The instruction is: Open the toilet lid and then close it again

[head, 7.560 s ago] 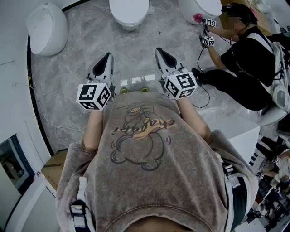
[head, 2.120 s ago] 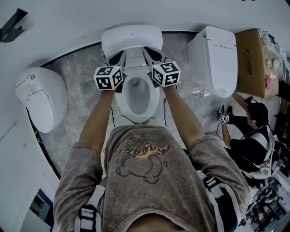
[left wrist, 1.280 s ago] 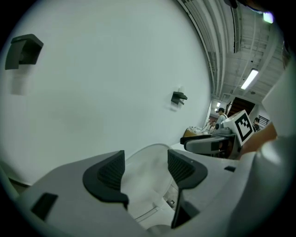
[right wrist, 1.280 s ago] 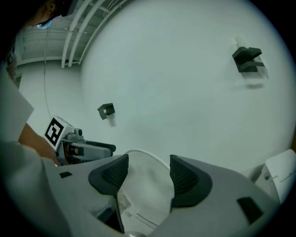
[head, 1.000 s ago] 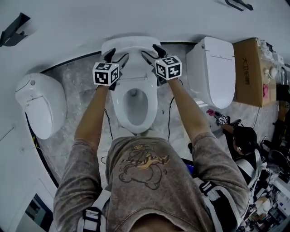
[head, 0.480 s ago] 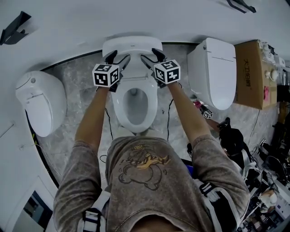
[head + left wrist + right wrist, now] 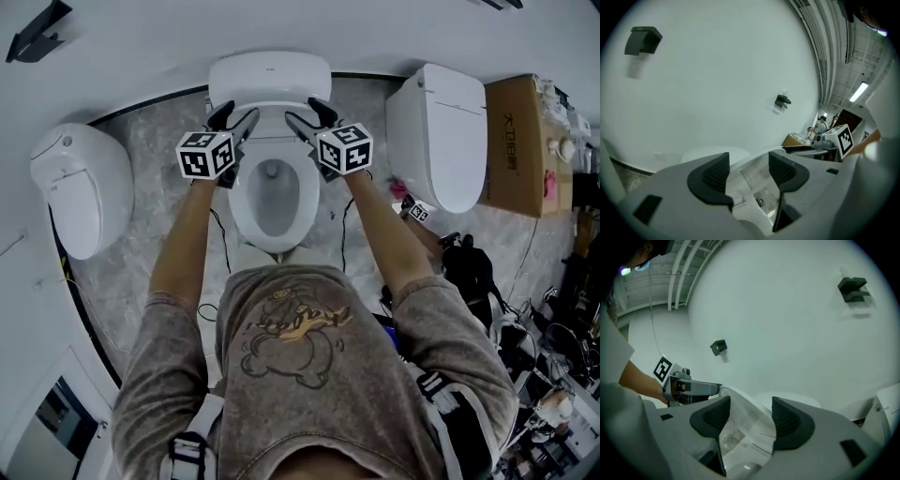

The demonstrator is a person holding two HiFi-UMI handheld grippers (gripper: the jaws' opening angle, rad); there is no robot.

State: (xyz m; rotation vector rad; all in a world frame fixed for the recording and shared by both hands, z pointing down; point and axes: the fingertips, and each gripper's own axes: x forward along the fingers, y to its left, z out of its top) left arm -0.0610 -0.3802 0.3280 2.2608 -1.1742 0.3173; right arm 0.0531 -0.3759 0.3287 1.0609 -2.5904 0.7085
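**Raised lid flanked by both grippers**

The toilet [image 7: 272,202] is seen from above at the wall, with its bowl exposed. The lid [image 7: 272,120] is raised at the back, just in front of the tank [image 7: 270,75].

The left gripper [image 7: 237,114] is held at the lid's left edge and the right gripper [image 7: 305,111] at its right edge.

In the left gripper view, the jaws are spread well apart, and the lid's white rim [image 7: 757,158] is seen in the gap between them. Contact with the pads cannot be told.

In the right gripper view, the jaws are likewise wide apart, and the lid's rim [image 7: 740,401] runs between them. No grip on it is shown.
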